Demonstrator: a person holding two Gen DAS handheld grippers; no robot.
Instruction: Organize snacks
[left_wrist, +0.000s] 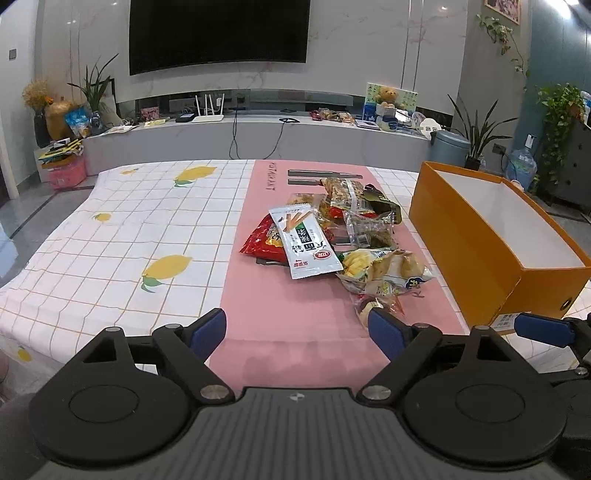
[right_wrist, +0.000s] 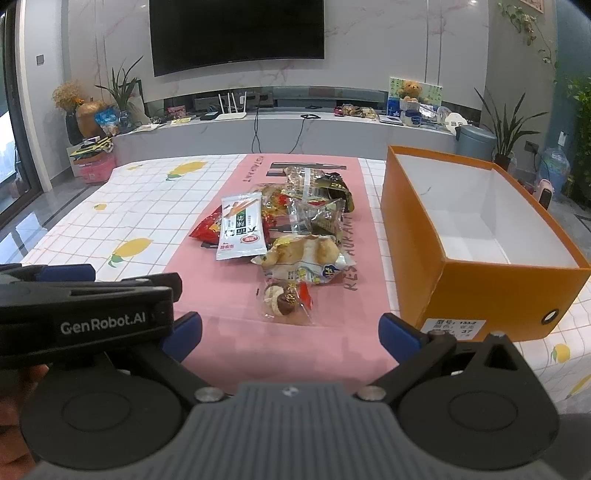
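A heap of snack packets (left_wrist: 332, 232) (right_wrist: 288, 225) lies on the pink mat (left_wrist: 295, 325) (right_wrist: 240, 332). On top is a white stick-snack sachet (left_wrist: 304, 242) (right_wrist: 242, 229); a red bag (left_wrist: 264, 240) pokes out to its left. Nearest to me lies a small clear pack of biscuits (right_wrist: 284, 299) (left_wrist: 373, 306). An open orange box (left_wrist: 491, 240) (right_wrist: 480, 236) with a white, empty inside stands right of the heap. My left gripper (left_wrist: 297, 332) is open over the mat's near end, nothing between its blue pads. My right gripper (right_wrist: 290, 334) is open too, just short of the biscuit pack.
The table wears a white checked cloth with lemon prints (left_wrist: 129, 236). The left gripper's body (right_wrist: 85, 314) crosses the right wrist view at lower left. Beyond the table runs a low TV bench (left_wrist: 258, 129) with a router, cables and plants; a grey bin (left_wrist: 450, 147) stands at its right.
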